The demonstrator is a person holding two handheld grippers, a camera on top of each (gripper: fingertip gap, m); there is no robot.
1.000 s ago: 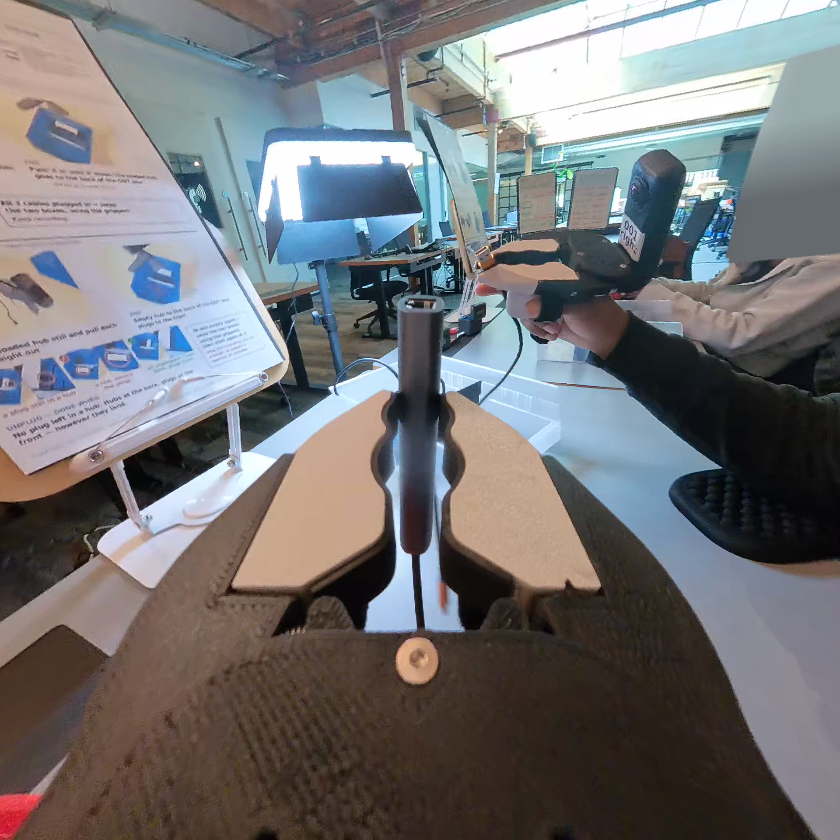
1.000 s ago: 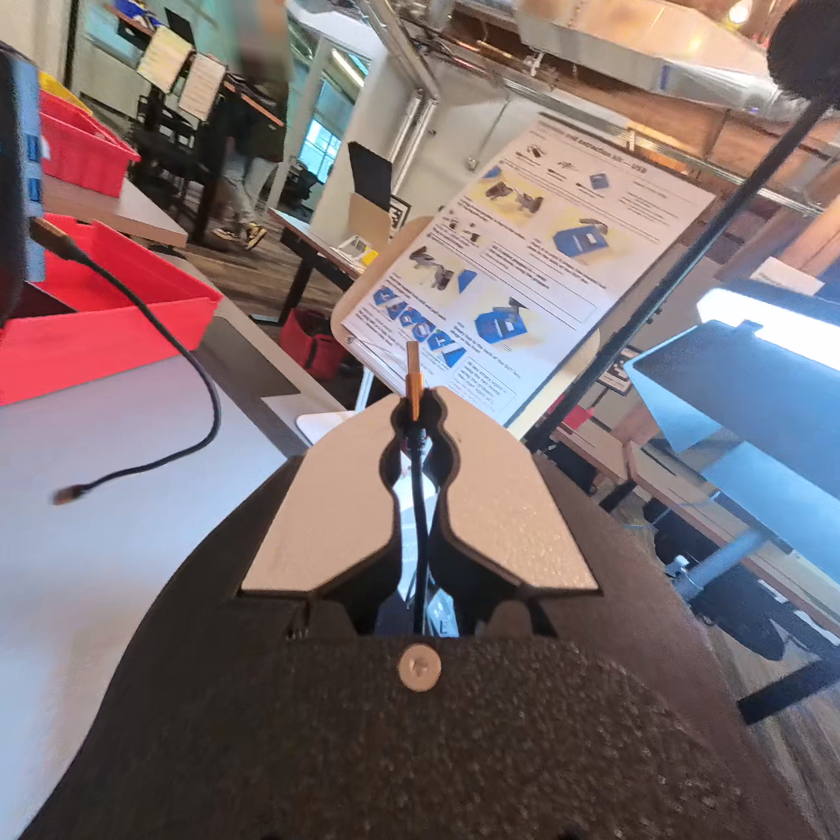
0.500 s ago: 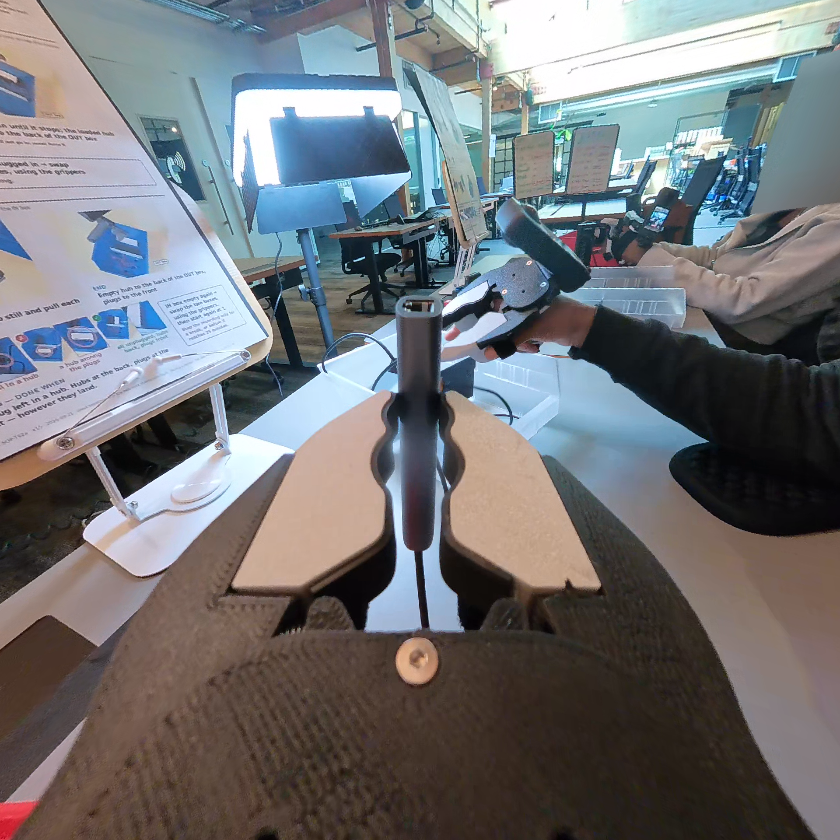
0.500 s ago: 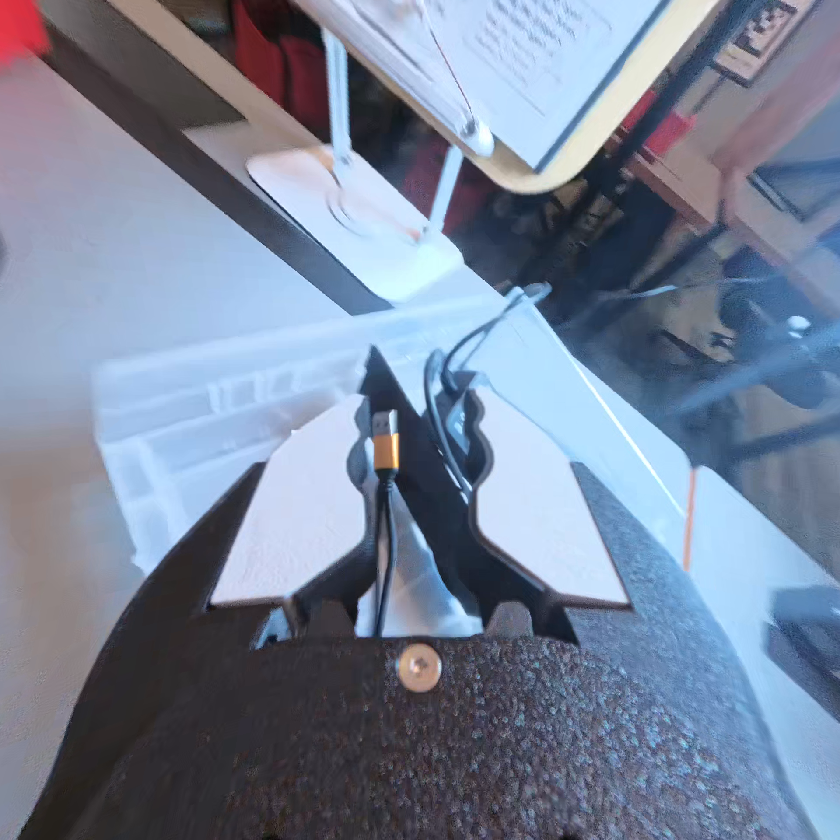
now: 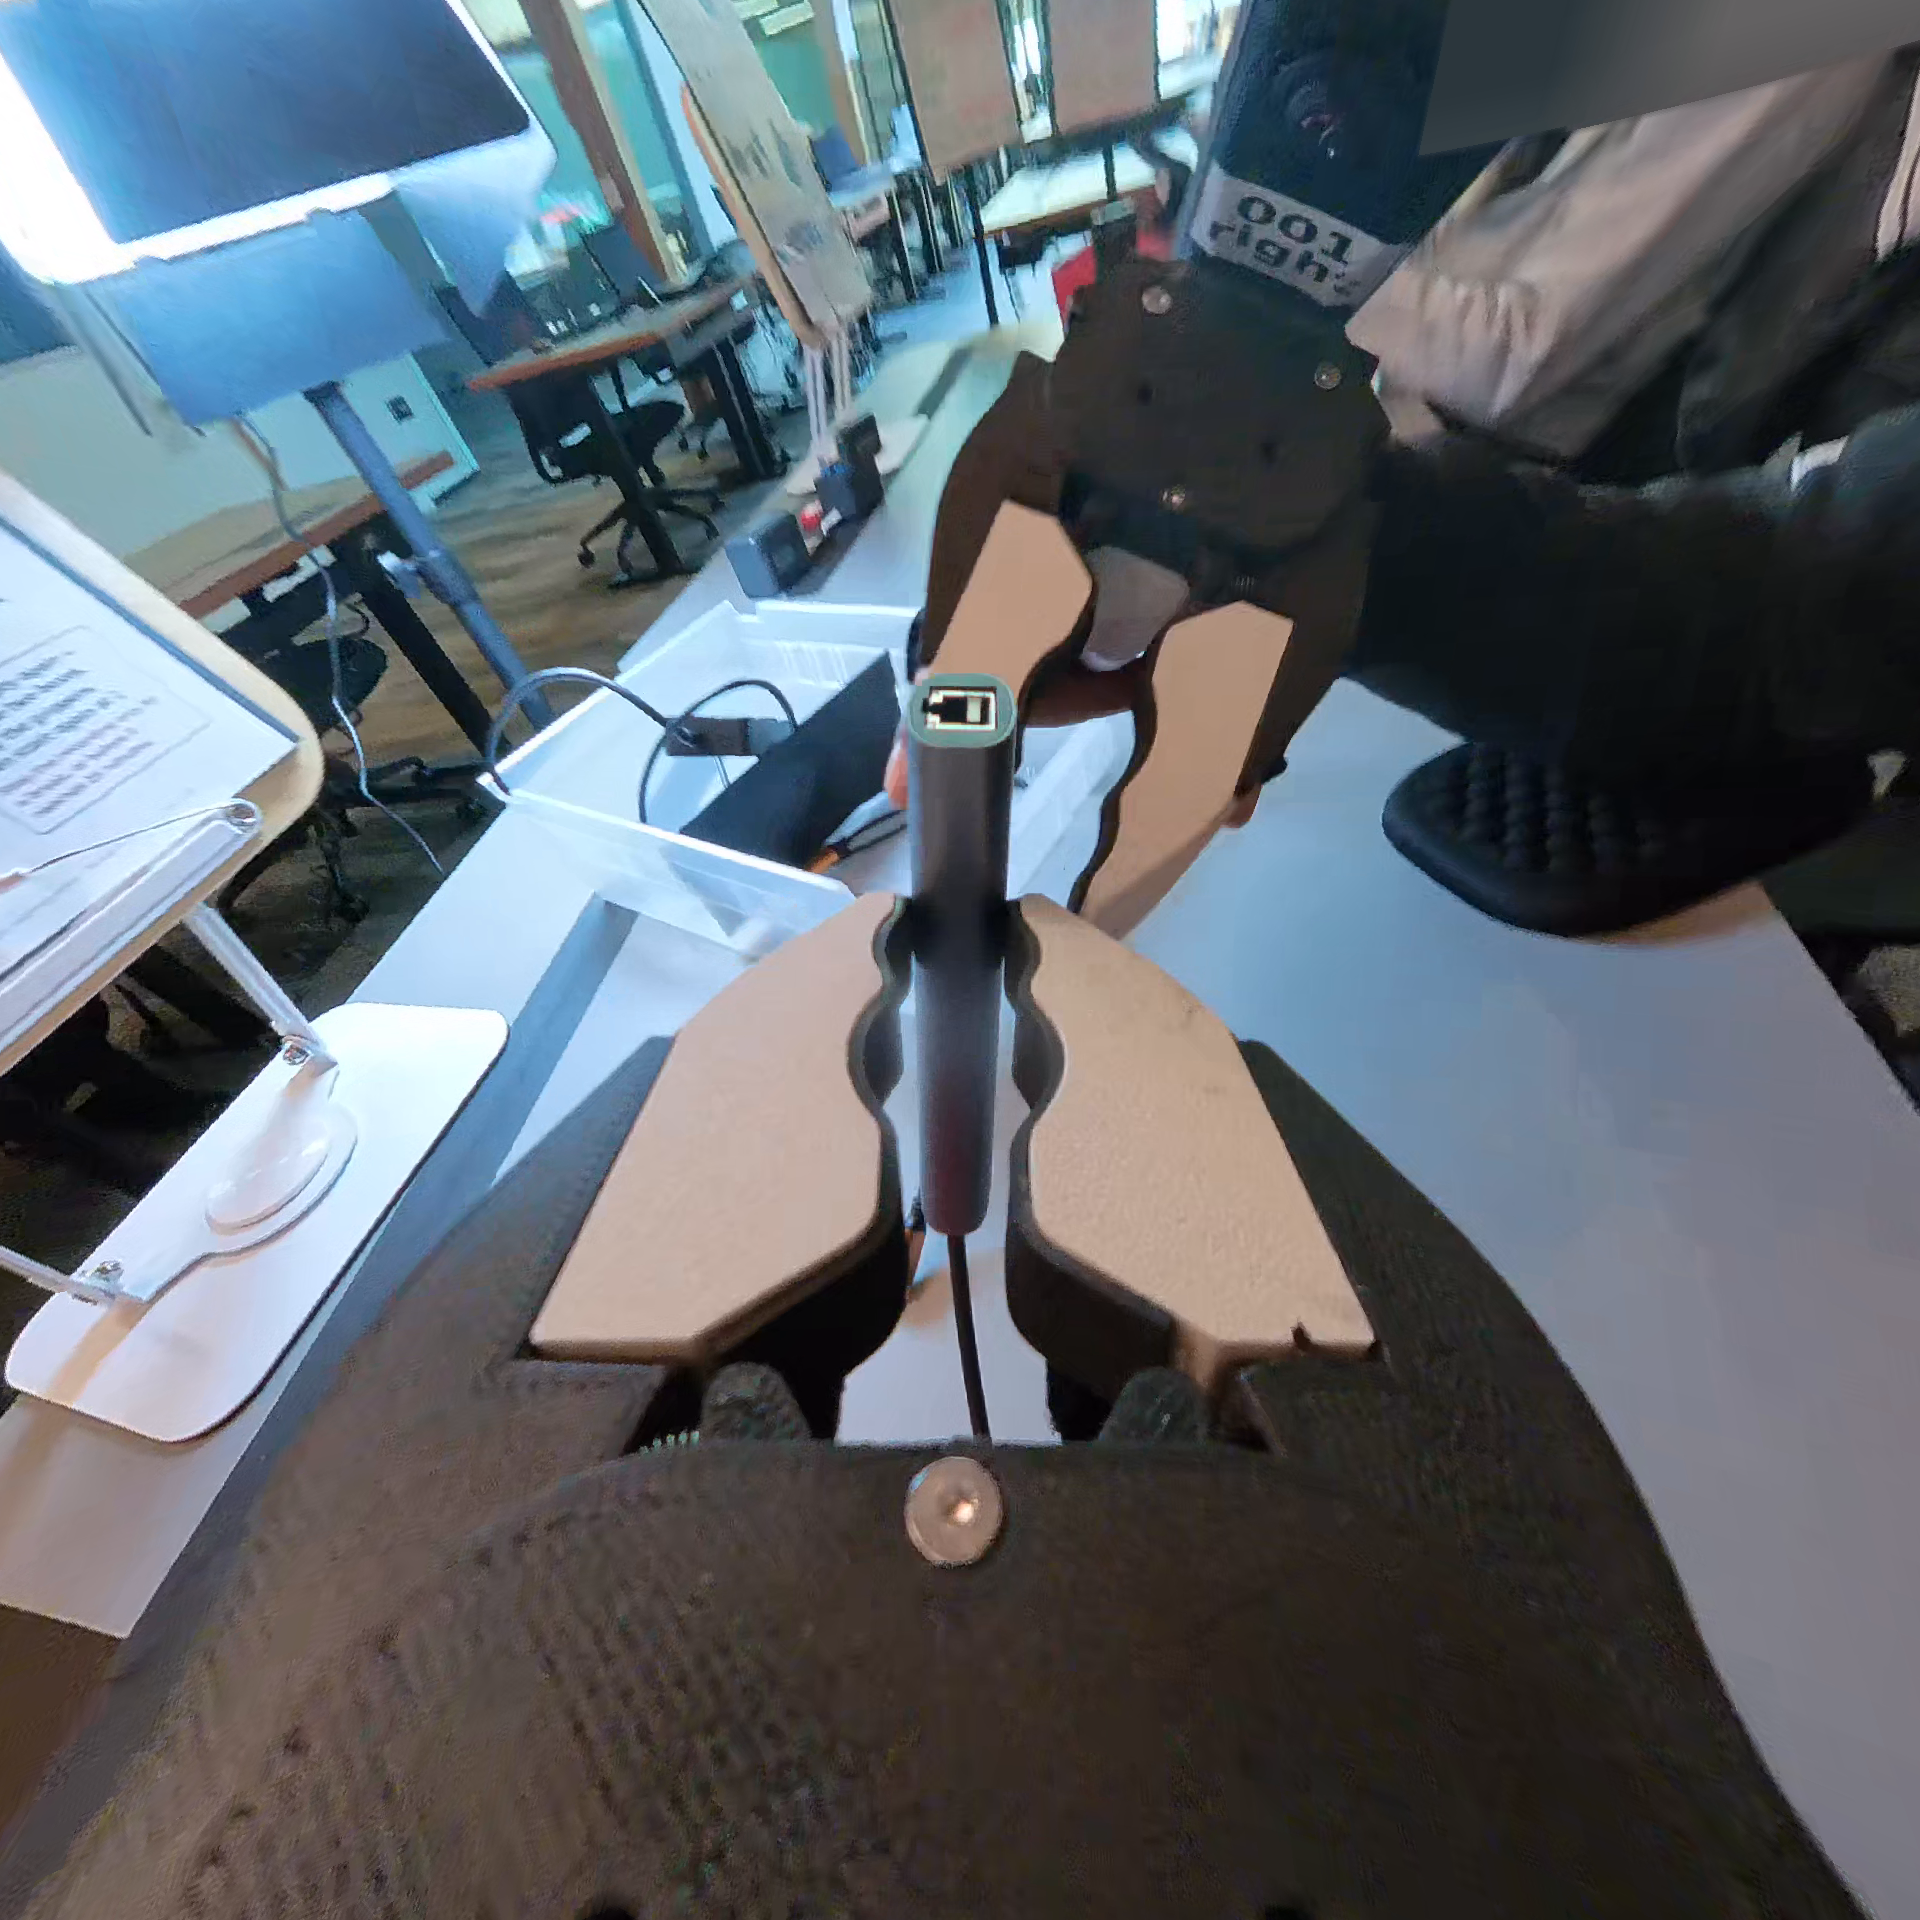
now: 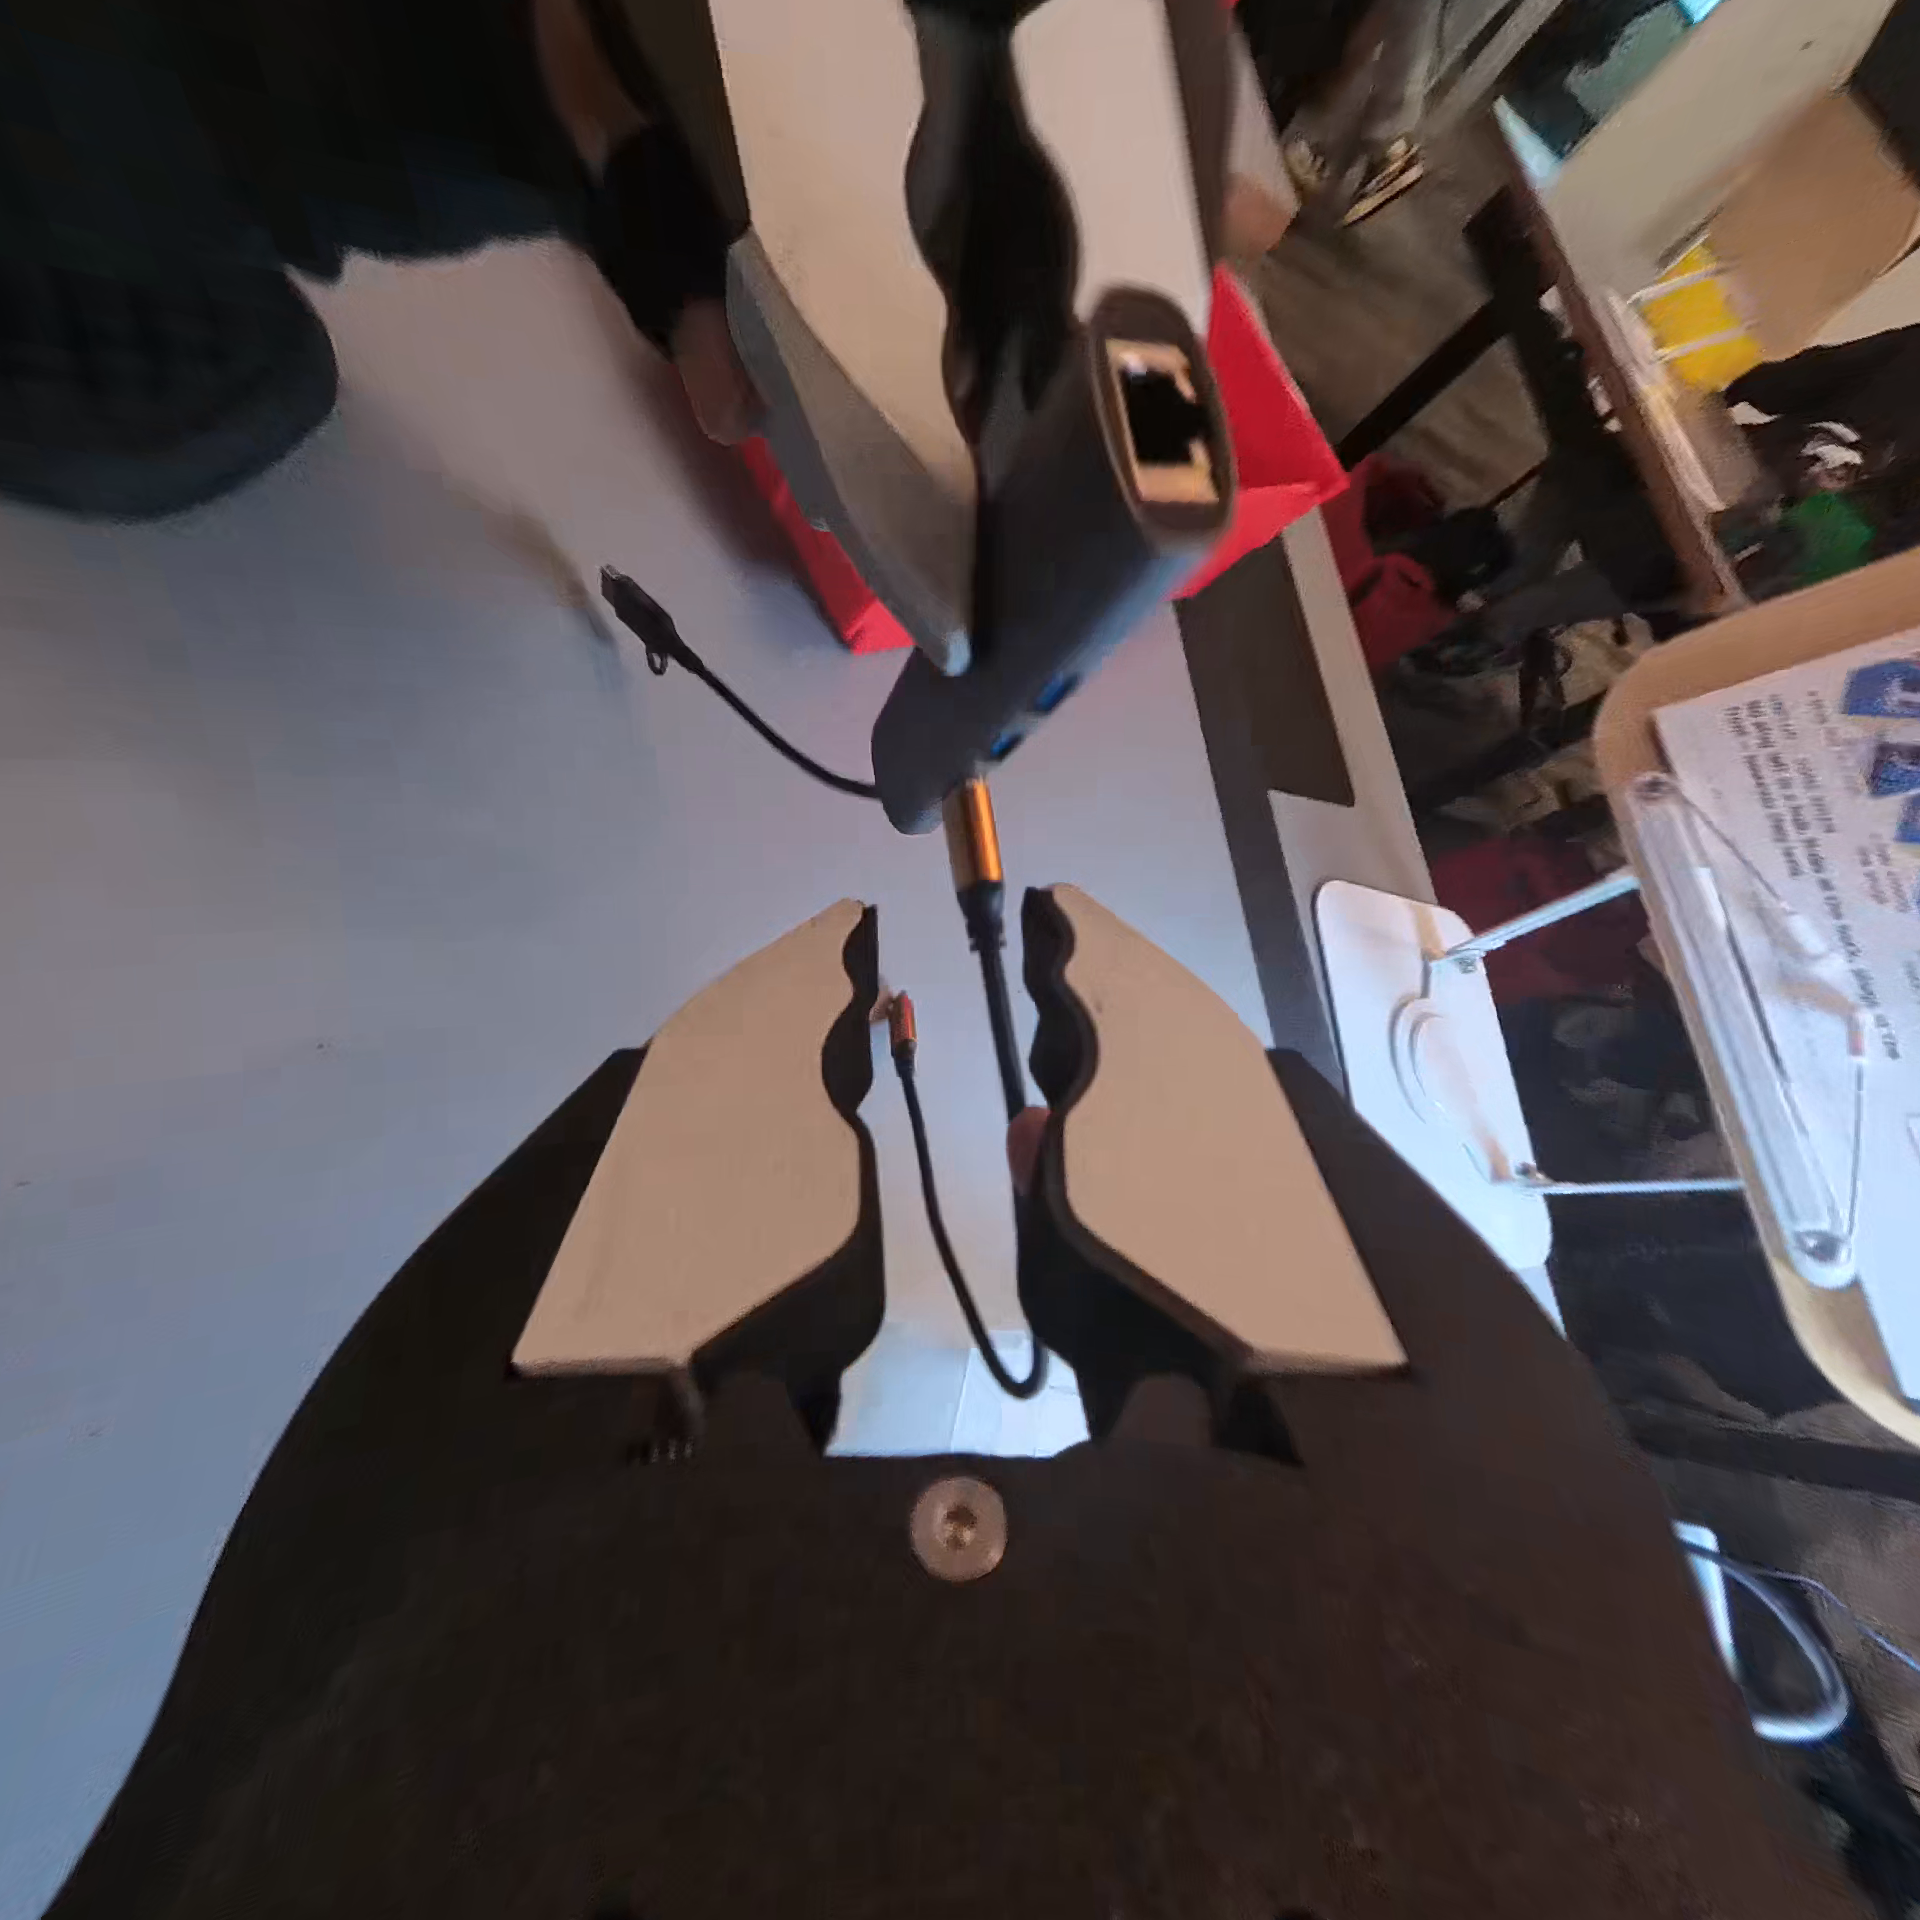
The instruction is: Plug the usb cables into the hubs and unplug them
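Around the white worktop stand a tilted instruction board on a white stand at the left, a red plastic bin at the far edge in the right wrist view, and a clear plastic tray behind the left gripper; a black box and a dark cable lie in this tray. A black textured pad lies under the person's dark sleeve.

The left gripper has its fingers closed tightly on a slim dark grey usb hub, which points forward with a port at its end. The hub's own thin black cable hangs to the worktop.

The right gripper faces it, fingers a little apart and holding nothing. Between them passes a black usb cable with an orange-gold plug; this plug sits in the hub's side. The cable's other orange plug lies loose beside the left finger.
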